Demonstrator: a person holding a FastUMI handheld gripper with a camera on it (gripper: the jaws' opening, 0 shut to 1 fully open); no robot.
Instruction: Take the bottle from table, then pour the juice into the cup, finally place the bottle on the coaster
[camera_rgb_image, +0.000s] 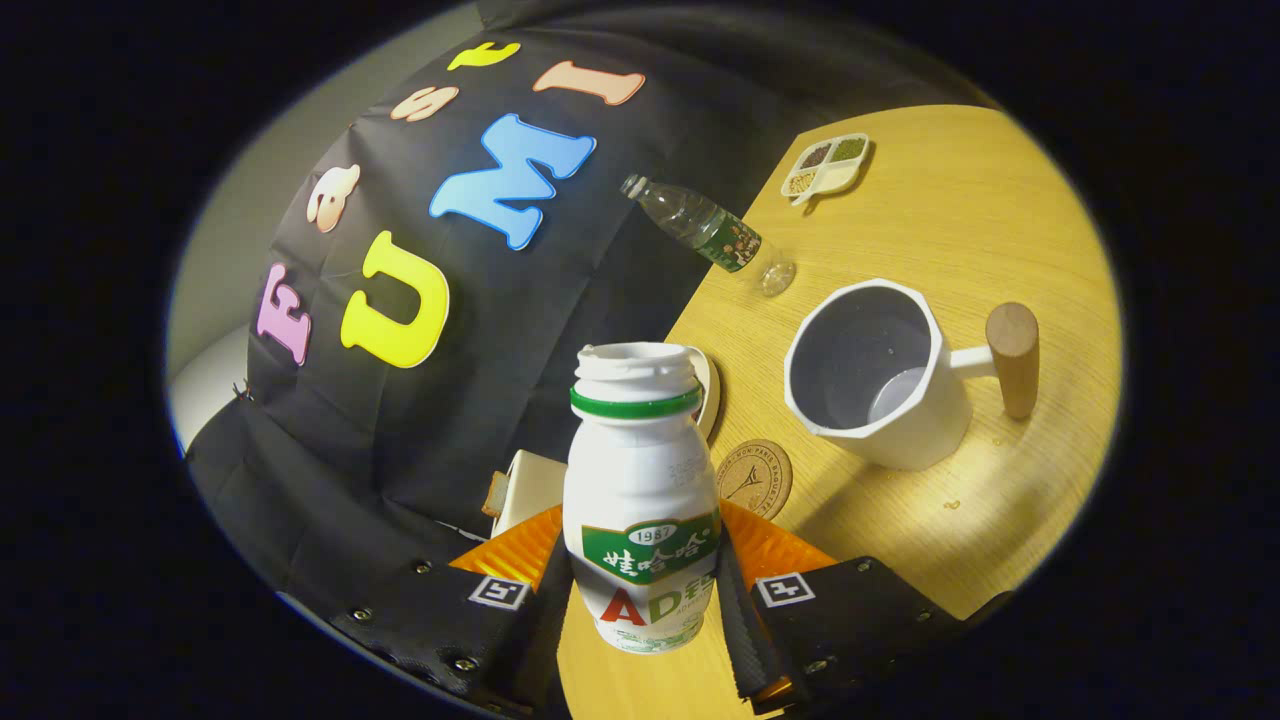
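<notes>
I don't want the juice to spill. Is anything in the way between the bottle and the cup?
Nothing visible is. The gripper is shut on the bottle, and bare table leads to the white cup beyond the fingers. The coaster lies flat beside that path. The water bottle stands farther back.

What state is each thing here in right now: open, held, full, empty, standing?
Juice bottle: uncapped, clamped between the tongs.
Cup: on the table, a little liquid at the bottom.
Coaster: bare, just beyond the tongs.
Water bottle: capped, standing near the table's edge.
Sectioned dish: holds grains.
</notes>
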